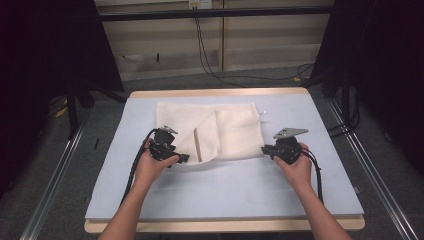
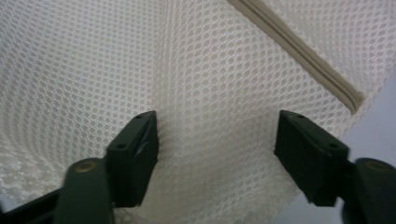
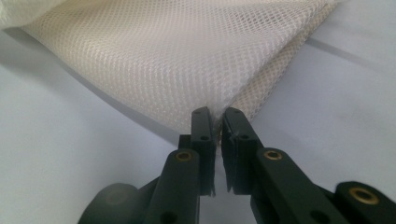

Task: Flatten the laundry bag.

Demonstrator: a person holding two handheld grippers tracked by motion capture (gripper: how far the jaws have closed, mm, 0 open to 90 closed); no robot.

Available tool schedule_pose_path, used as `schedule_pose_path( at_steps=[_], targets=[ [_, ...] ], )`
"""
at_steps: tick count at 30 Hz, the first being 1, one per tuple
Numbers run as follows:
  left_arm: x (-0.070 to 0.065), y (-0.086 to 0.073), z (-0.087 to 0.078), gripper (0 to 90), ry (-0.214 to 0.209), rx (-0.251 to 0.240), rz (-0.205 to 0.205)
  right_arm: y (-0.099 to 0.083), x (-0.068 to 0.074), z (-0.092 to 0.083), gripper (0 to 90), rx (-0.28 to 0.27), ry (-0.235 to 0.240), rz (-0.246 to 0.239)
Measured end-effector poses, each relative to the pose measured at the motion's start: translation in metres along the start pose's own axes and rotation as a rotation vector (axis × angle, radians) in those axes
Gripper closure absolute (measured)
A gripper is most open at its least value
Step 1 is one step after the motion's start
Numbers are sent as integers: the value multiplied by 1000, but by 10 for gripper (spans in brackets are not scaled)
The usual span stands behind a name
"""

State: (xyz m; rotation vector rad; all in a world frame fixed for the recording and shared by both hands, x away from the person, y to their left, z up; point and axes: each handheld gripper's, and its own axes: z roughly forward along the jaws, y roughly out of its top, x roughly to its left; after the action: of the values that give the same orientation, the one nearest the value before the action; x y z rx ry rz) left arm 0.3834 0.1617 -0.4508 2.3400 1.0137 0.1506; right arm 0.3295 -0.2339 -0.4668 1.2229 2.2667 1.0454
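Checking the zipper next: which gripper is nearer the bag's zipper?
Left. The left gripper sits open over the mesh just beside the zipper; the right gripper pinches the bag's far corner.

The mesh bag [image 1: 215, 131] lies on the table [image 1: 225, 190], between the two claws: left gripper [image 1: 182, 158] at its near-left corner, right gripper [image 1: 265, 149] at its near-right corner.

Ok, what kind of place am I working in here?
Probably a lab recording bay, not a home: black curtains flank the table, metal floor rails run beside it, and loose cables hang down the plain back wall.
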Motion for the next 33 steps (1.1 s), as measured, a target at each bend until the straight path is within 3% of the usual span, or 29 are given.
schedule_pose_path(
  at_steps=[1,2,5,9,12,16,19,21,33],
  targets=[
    [-2,-1,2,362,4,5,-8,0,0,0,832,2,2,0],
    [-3,-1,5,436,12,12,8,0,1,1,832,7,-1,2],
    [-3,-3,5,498,15,17,1,0,1,2,833,8,0,0],
    [-6,-3,5,705,15,43,38,-1,2,4,839,24,4,13],
    [-7,-2,1,823,7,47,29,-1,1,5,846,29,0,9],
    [-3,-7,-6,842,-20,7,-1,-1,1,6,855,33,-11,10],
    [1,-10,-11,843,-36,-7,4,-1,0,6,856,38,-13,10],
    [6,-19,-18,844,-60,-24,-24,-2,0,6,857,41,-13,15],
    [16,-48,-32,845,-90,-54,-64,-7,0,7,859,47,-17,33]
  ],
)
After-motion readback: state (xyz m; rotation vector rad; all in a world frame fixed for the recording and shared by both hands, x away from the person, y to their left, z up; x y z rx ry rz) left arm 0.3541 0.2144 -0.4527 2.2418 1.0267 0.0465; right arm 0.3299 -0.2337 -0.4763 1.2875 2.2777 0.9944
